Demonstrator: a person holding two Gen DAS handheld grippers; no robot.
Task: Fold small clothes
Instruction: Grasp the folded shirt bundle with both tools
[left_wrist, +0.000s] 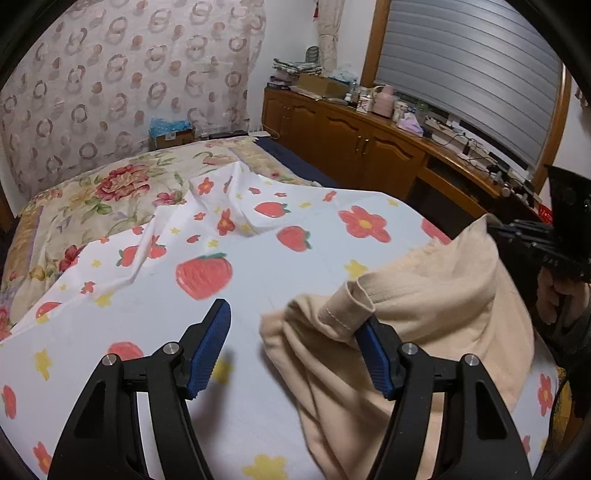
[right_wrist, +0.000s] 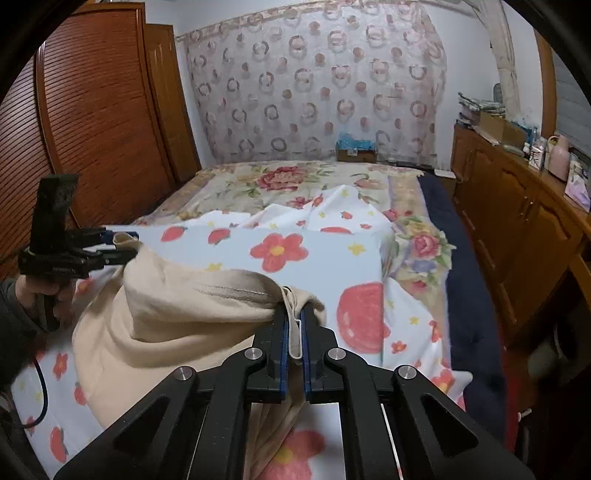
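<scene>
On the strawberry sheet (left_wrist: 258, 266), the beige cloth (left_wrist: 443, 295) is held up by the right gripper (right_wrist: 293, 332), clamped tight on one edge, while the left gripper (left_wrist: 295, 332) is spread wide with a hem draped on one finger.

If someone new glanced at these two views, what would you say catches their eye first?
Most striking is the beige garment bunched on the strawberry-and-flower sheet, lifted at one edge where the right gripper is shut on a fold. The left gripper stands open, one blue pad tucked under a hemmed cuff. Behind, the ring-patterned curtain fills the far wall.
</scene>
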